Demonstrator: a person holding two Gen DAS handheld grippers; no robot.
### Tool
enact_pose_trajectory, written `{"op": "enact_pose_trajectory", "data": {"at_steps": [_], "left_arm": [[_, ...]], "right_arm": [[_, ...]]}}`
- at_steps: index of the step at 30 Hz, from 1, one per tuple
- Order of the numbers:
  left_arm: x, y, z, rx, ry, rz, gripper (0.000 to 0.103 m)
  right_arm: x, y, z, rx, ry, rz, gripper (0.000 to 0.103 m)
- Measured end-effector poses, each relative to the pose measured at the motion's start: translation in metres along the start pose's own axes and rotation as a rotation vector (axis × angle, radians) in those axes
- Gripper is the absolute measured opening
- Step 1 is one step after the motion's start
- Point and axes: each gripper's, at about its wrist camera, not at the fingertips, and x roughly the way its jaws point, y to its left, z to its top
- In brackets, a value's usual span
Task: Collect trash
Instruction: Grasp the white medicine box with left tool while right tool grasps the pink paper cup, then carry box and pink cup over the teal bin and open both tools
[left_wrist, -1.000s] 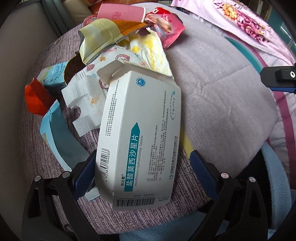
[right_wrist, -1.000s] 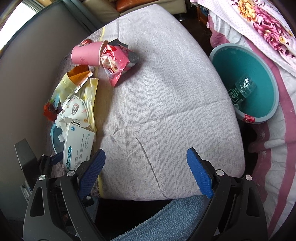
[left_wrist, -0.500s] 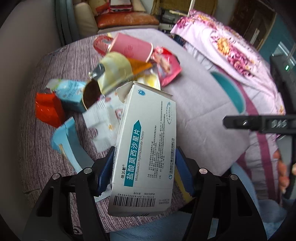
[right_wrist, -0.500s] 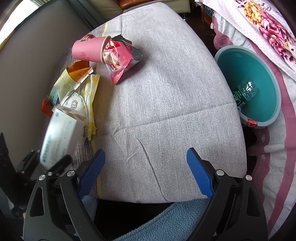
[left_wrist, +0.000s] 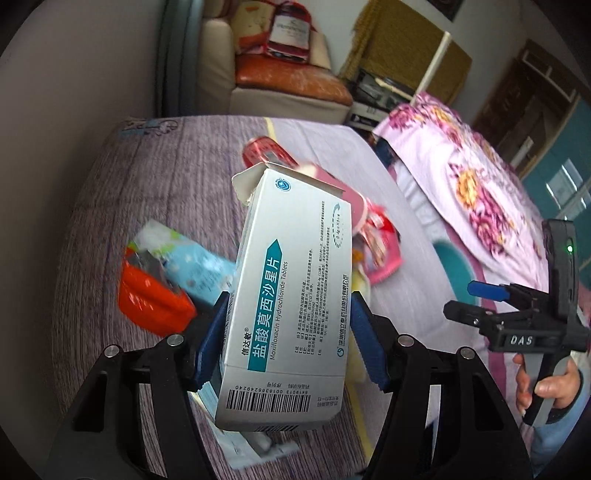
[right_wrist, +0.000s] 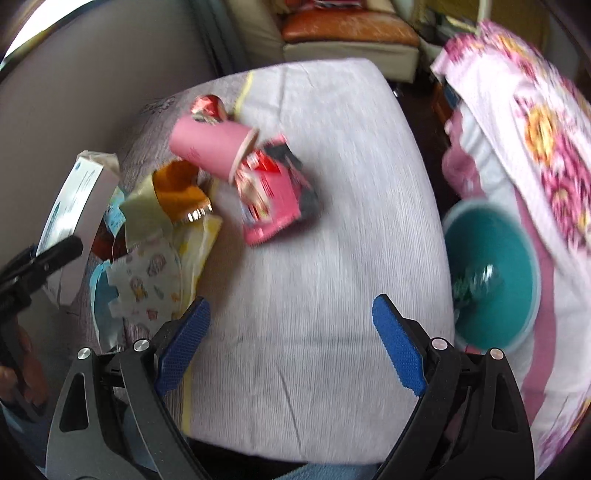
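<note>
I've got the medicine box up off the cushion, pinched across its width near the barcode end by the left gripper, one blue pad on each long edge. It's a thin white carton with its top flap torn open, so I judge it empty or close to it: very light, and only as stiff as its folded card walls. Squeeze harder and those walls will buckle inward, and the glossy print looks slick, so the grip wants to be firm but not crushing. Holding it low like this leaves most of the box standing above the pads, tilted to the right; a quick swing could lever it loose.

The right gripper is empty, its pads spread wide over a bare stretch of grey cushion. From the left camera I can see it out to the side, held in the person's hand.

Plenty of litter is waiting on the cushion: a pink paper cup on its side, touching a red-and-pink snack wrapper, then a yellow and orange foil packet, a printed paper wrapper, and an orange-red pouch beside a light blue pack.

The teal bin sits just off the cushion's right edge, a crumpled bottle already inside. I reckon that's where this carton belongs, across the cushion from where I hold it.
</note>
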Motion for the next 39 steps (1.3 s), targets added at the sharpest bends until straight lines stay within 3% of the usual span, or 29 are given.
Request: {"op": "enact_pose_trajectory", "data": {"at_steps": [5,12,22,23,24,28,34,39], "left_arm": [[0.011,0.019,0.026,-0.040,-0.009,0.006,0.065],[0.017,0.043,0.049,-0.063,-0.020,0.001,0.065],[0.031,0.077,0.066,-0.124,-0.002,-0.016,0.065],[0.032,0.077,0.066,-0.128,0.000,-0.018,0.065],[0.033,0.078,0.067,-0.130,0.003,-0.021,0.065],[0.037,0.076,0.067,-0.130,0.010,-0.027,0.065],[0.032,0.060,0.068,-0.108,0.001,-0.037,0.065],[0.027,0.032,0.065,-0.064,-0.002,-0.057,0.065]], "right_arm": [[0.014,0.026,0.046,-0.130,-0.025,-0.022,0.085],[0.054,0.060,0.098,-0.281,0.016,-0.039,0.085],[0.104,0.107,0.127,-0.568,0.038,-0.094,0.085],[0.107,0.110,0.126,-0.597,0.032,-0.104,0.082],[0.109,0.112,0.125,-0.611,0.028,-0.108,0.065],[0.101,0.111,0.122,-0.585,-0.011,-0.096,0.060],[0.062,0.084,0.134,-0.405,-0.077,0.006,0.060],[0.024,0.065,0.128,-0.302,-0.162,0.011,0.060]]}}
